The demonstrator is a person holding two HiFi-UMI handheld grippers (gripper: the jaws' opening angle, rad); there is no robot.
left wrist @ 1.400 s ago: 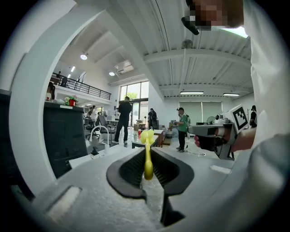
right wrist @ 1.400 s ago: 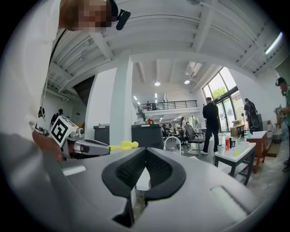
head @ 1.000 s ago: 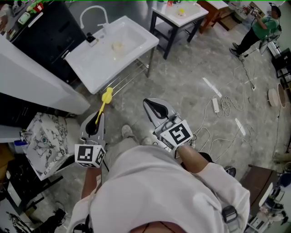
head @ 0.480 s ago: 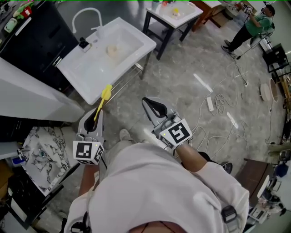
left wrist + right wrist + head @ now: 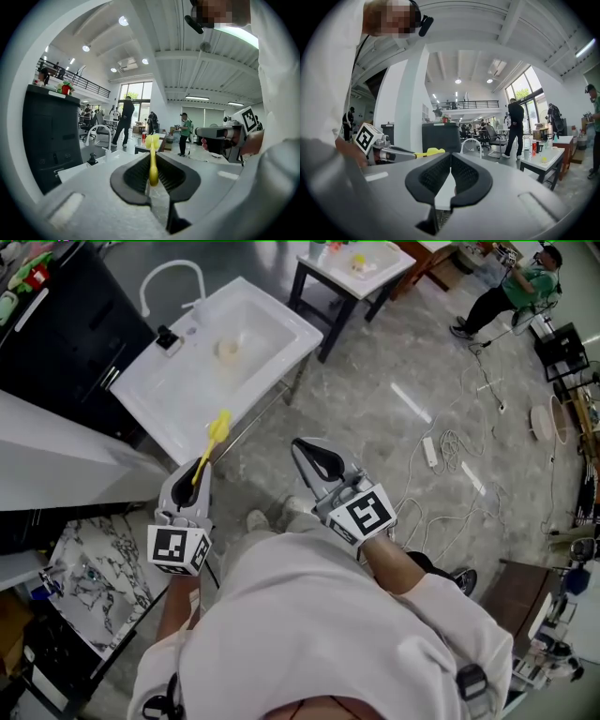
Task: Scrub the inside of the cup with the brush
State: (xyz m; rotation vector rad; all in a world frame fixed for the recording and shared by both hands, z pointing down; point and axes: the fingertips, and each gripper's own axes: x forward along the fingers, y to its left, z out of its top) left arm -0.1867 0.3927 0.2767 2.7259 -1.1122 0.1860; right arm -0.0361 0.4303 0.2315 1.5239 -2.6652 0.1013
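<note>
Our left tool is clamped on the yellow brush, its long axis pointing ahead at the sink, where the cup sits mid-basin. Our right tool, shut and empty, is farther off.

A white-topped table stands beside the white sink; a power strip lies on the grey floor.
</note>
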